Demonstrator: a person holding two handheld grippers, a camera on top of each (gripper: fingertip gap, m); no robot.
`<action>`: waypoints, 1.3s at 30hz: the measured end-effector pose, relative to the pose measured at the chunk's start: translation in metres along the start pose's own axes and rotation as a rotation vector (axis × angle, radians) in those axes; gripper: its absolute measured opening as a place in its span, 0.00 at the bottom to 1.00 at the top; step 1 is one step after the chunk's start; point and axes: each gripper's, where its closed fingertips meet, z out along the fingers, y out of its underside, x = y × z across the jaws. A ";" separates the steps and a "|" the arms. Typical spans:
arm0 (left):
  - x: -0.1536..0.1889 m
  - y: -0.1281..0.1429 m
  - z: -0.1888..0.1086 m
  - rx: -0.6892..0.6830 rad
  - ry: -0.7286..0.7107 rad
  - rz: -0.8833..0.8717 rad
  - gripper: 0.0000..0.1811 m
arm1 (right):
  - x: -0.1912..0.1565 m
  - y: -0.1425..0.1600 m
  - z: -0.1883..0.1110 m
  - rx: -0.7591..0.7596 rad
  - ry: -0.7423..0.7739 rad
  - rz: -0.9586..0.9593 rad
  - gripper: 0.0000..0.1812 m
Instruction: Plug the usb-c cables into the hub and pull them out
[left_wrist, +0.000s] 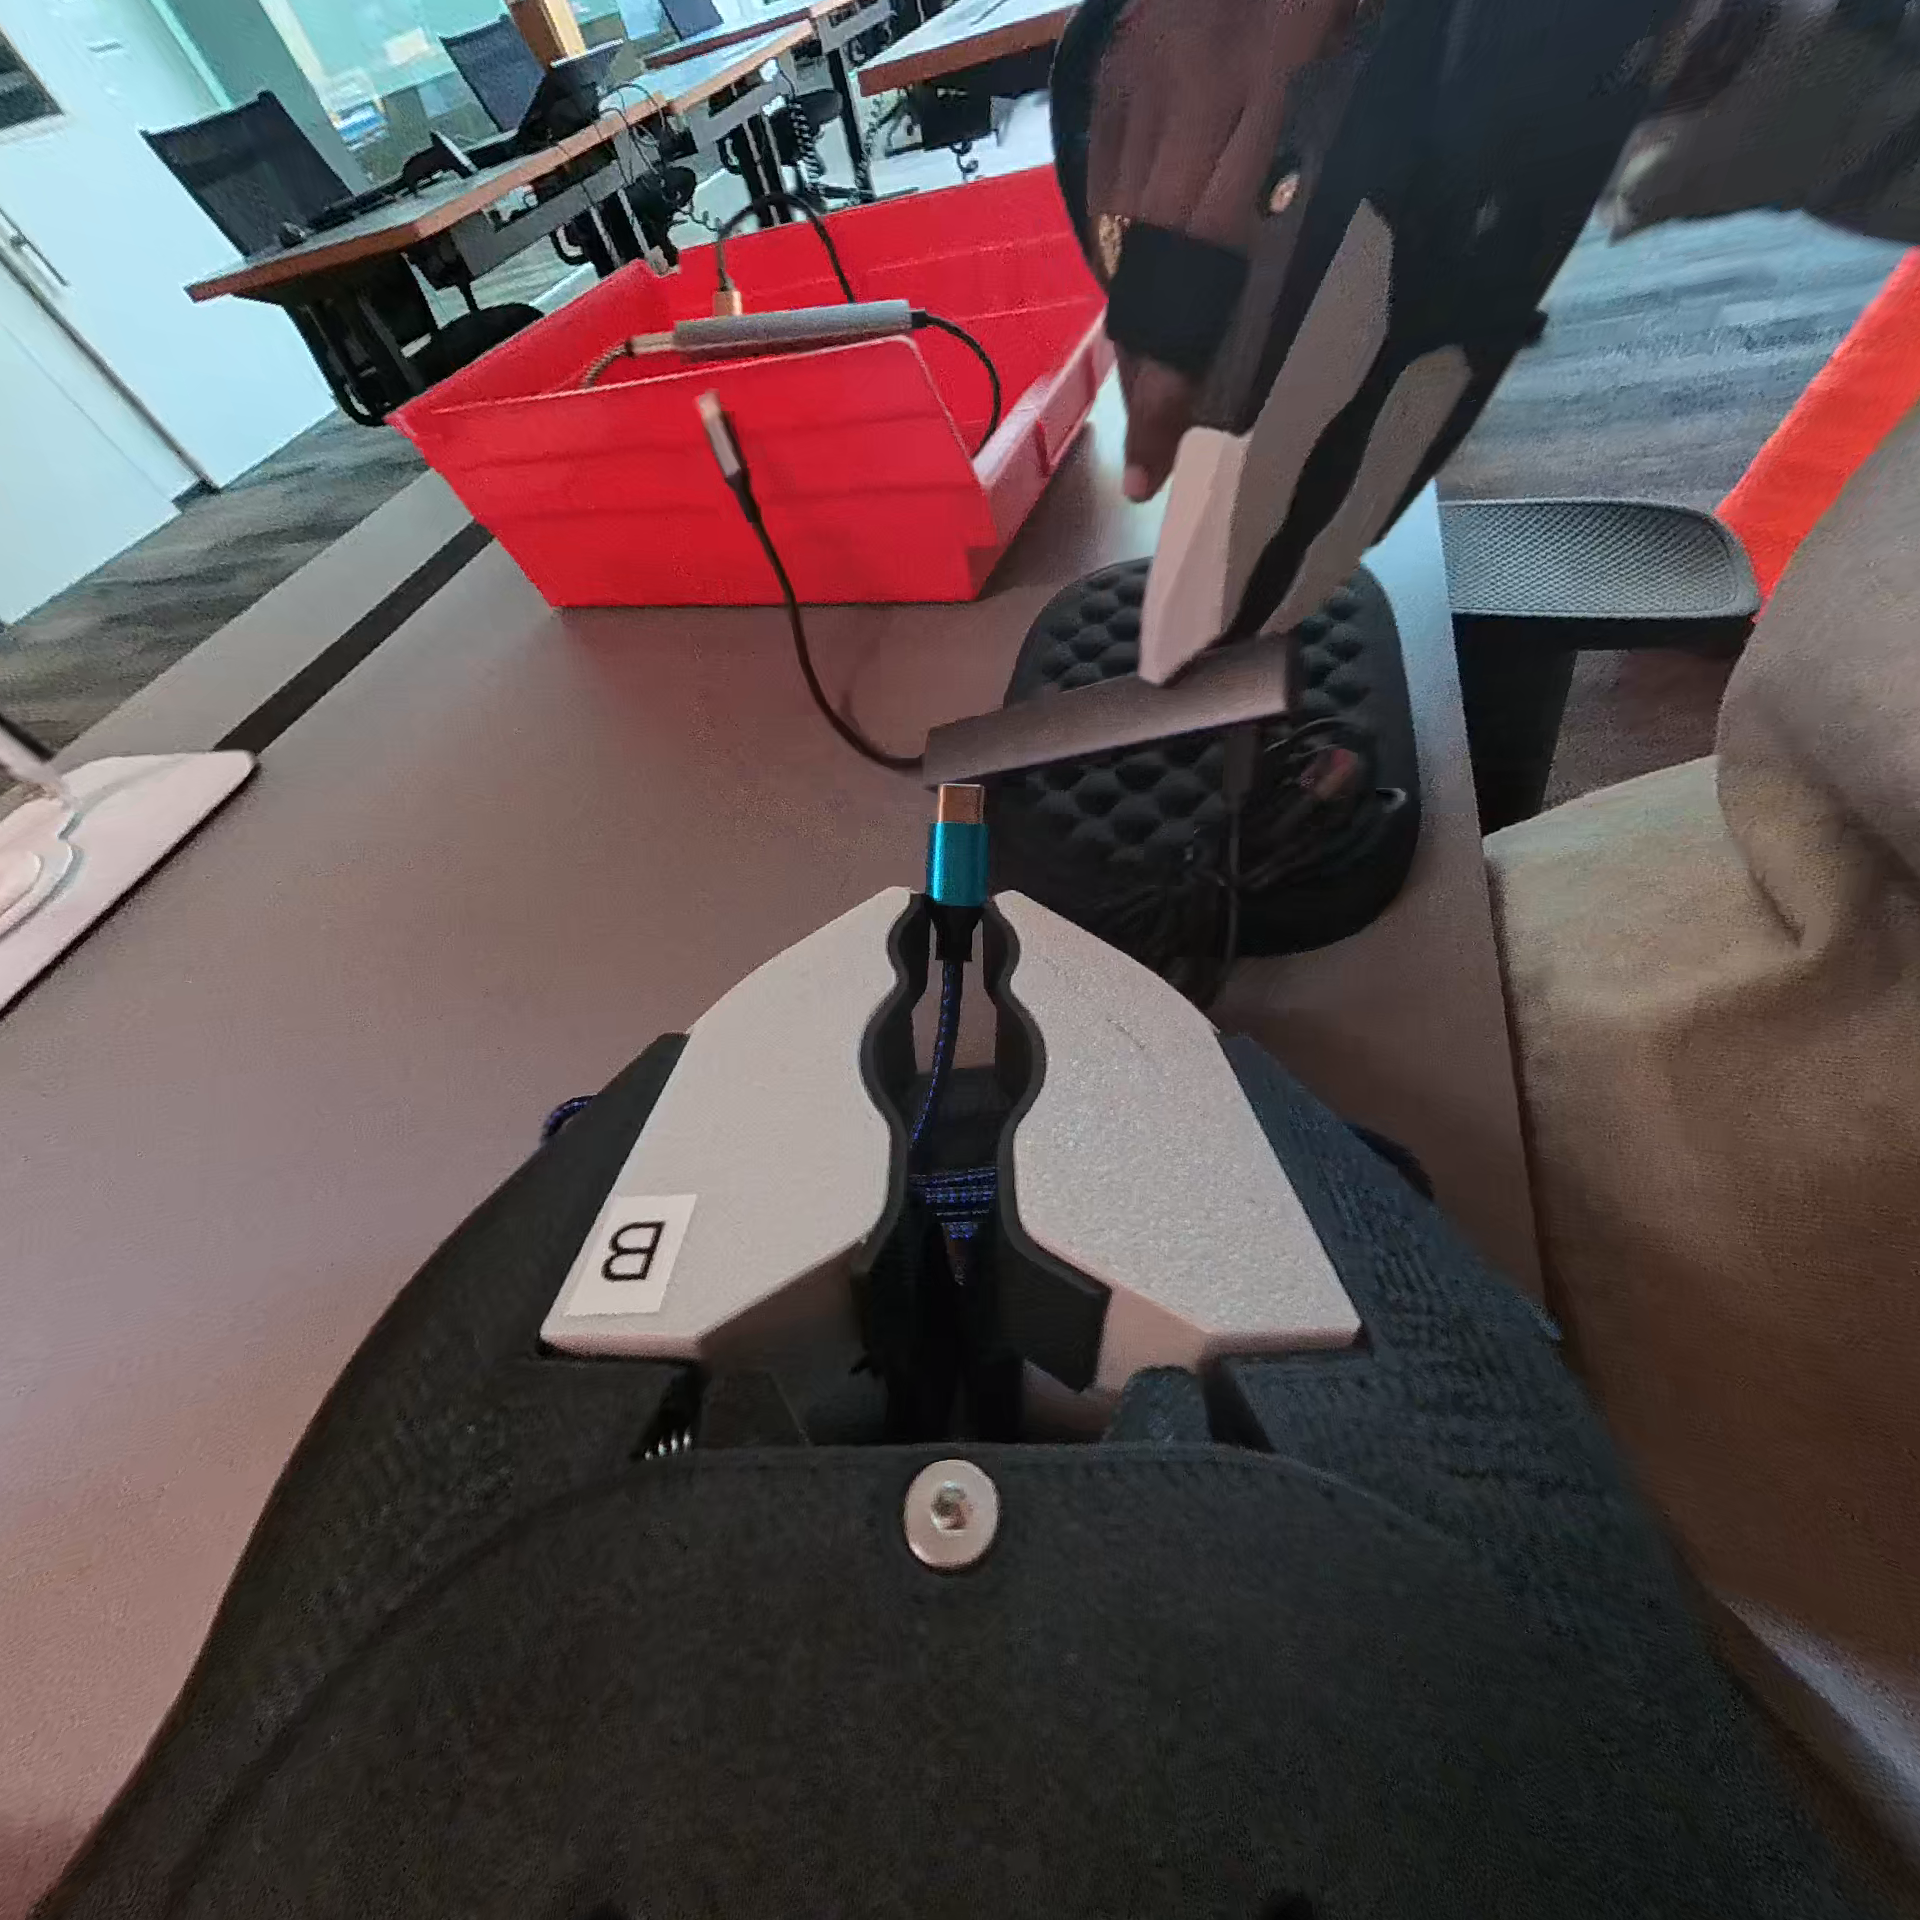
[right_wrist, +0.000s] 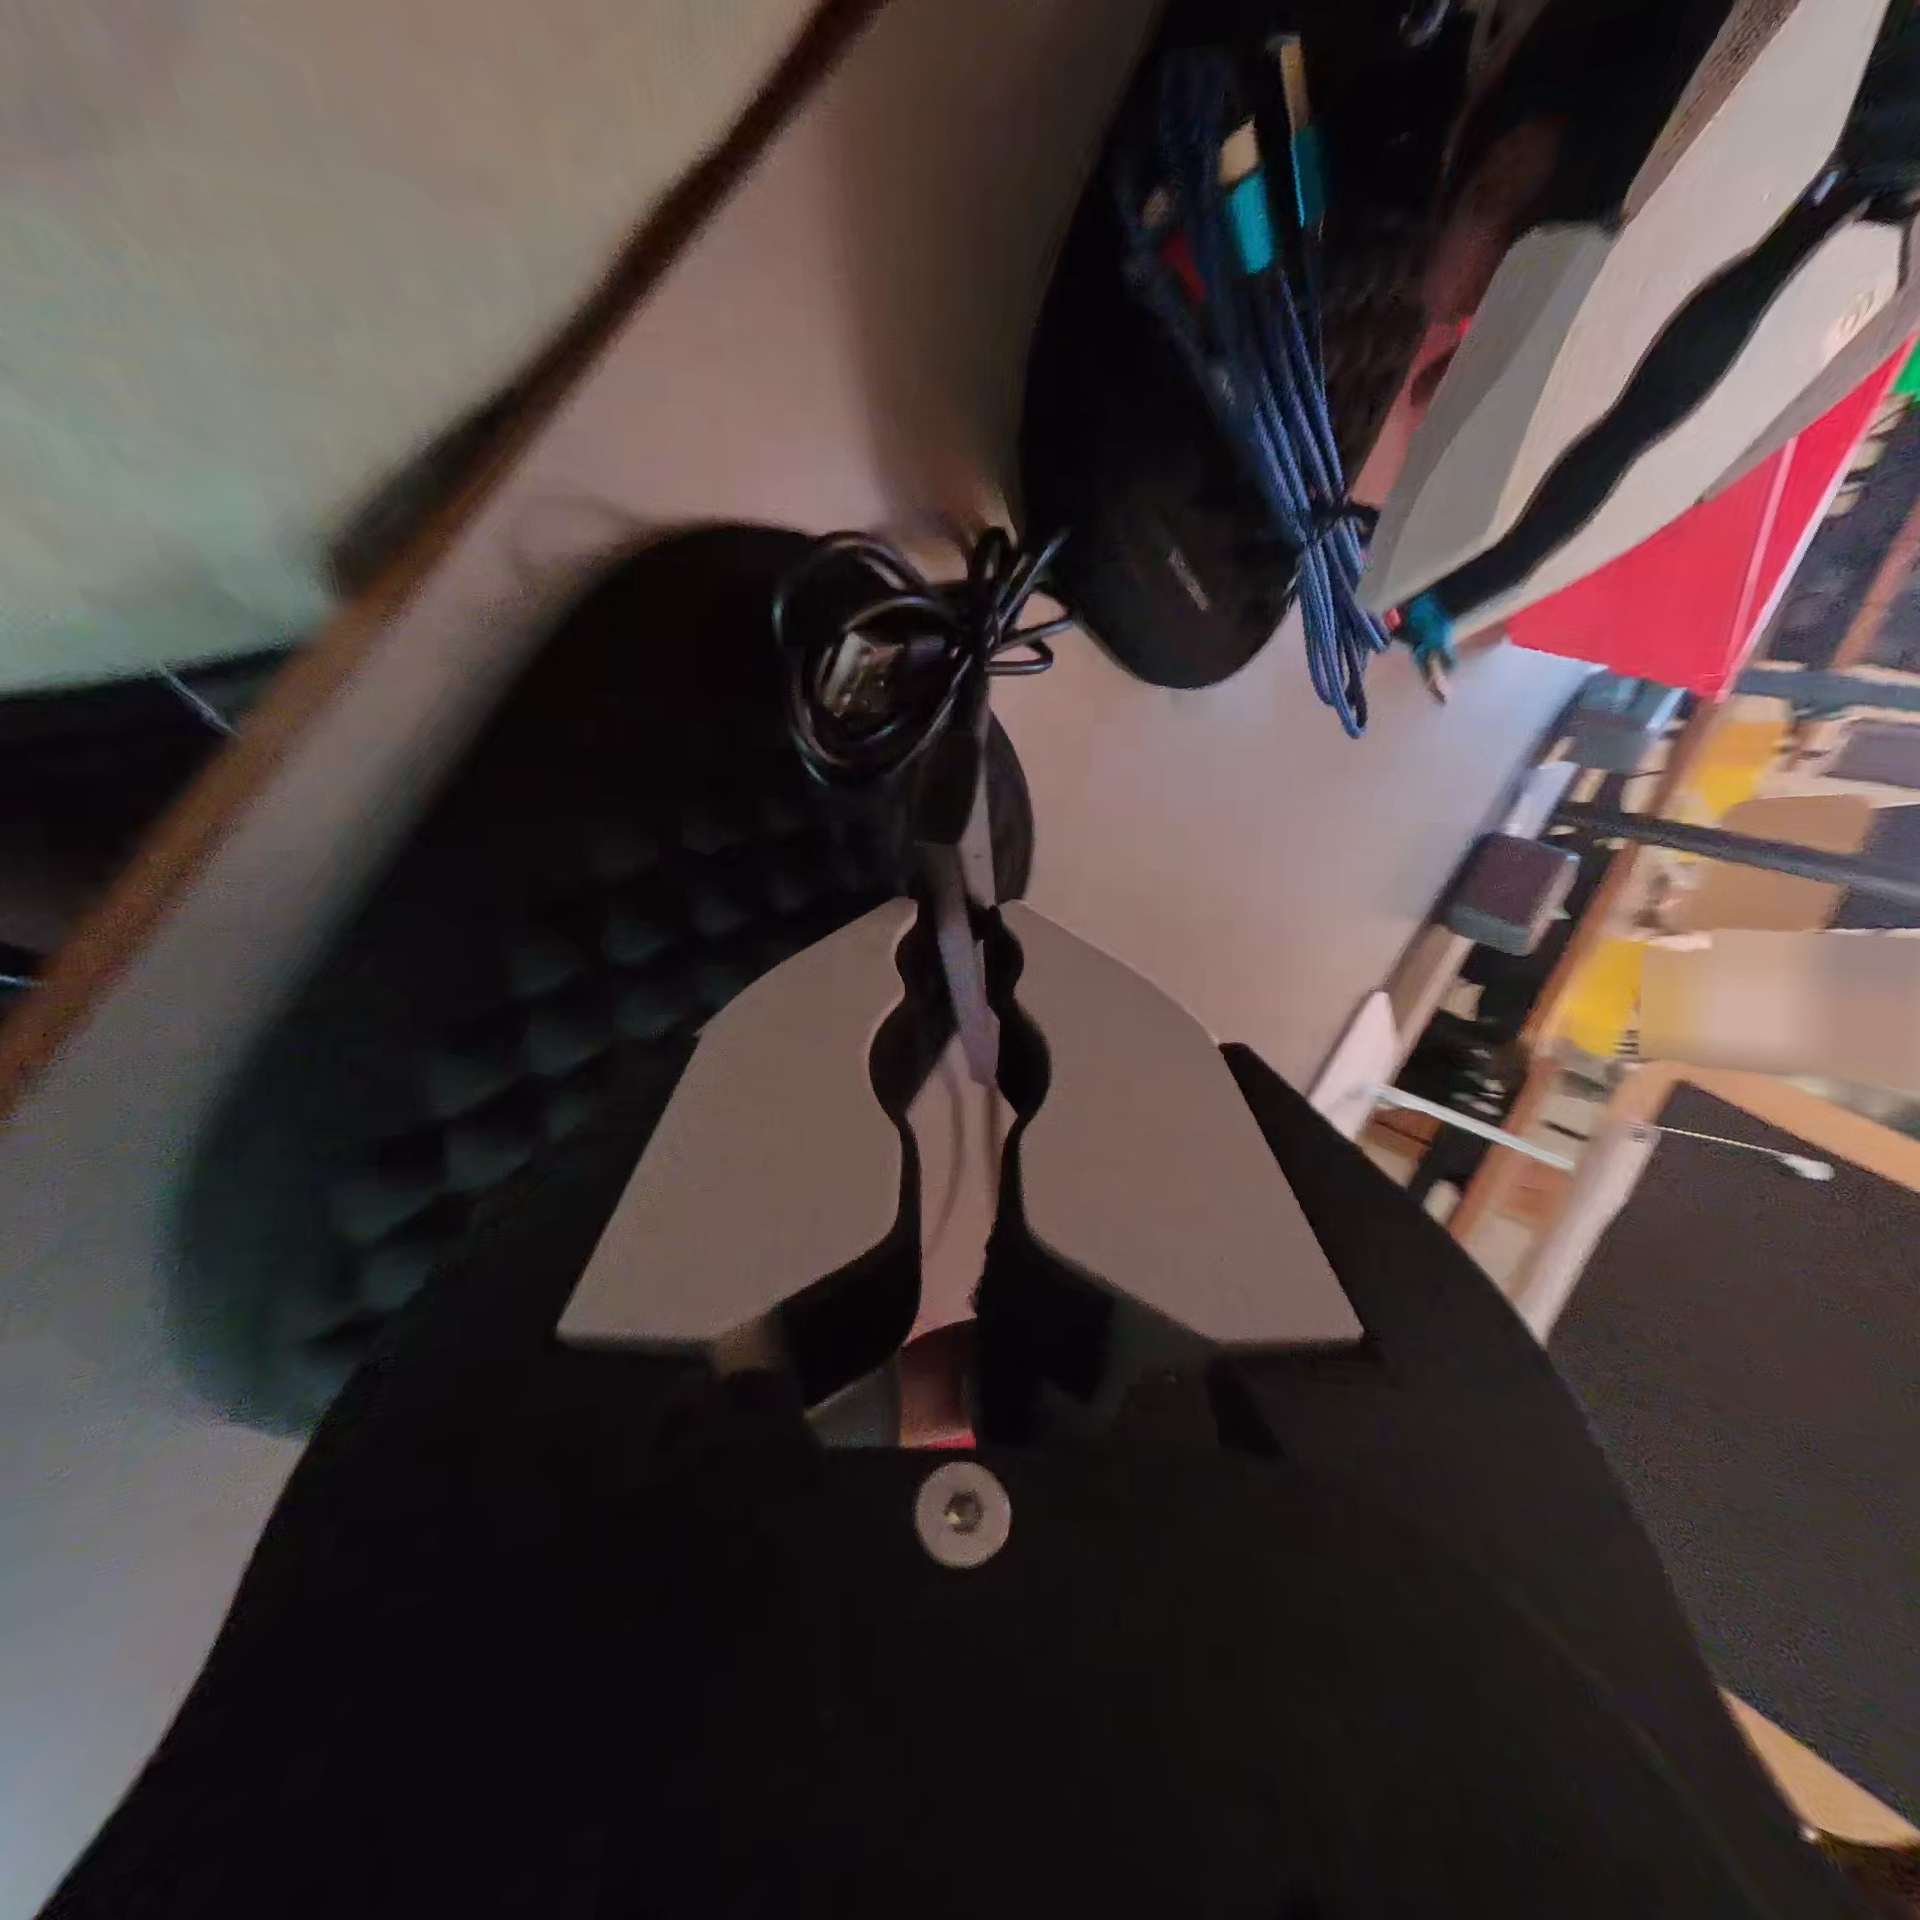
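usb-c cable (left_wrist: 957, 862) upright in level left tool (left_wrist: 954, 914)

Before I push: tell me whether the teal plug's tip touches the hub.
Apart. The left wrist view shows a thin gap between the teal plug and the hub above it.

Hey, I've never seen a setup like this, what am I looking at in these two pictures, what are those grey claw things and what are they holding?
Each grey claw is a two-finger gripper a person holds by hand, with a camera looking along its fingers. The left gripper is shut on a blue braided cable, its teal plug pointing forward. The right gripper, seen from outside in the left view and from its own blurred camera in the other, grips a slim grey hub. On the brown desk sit a red bin holding another hub with cables, and a black dimpled pad with bundled cables.
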 end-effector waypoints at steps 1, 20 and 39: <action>0.003 0.000 0.005 -0.012 0.013 0.005 0.04 | -0.005 -0.007 -0.002 0.016 -0.040 0.032 0.05; 0.015 0.012 0.022 -0.085 0.043 0.073 0.04 | -0.013 -0.005 0.030 0.282 -0.142 -0.310 0.10; 0.025 -0.010 0.028 -0.103 0.082 -0.103 0.04 | 0.057 -0.006 -0.001 0.062 0.603 0.048 0.05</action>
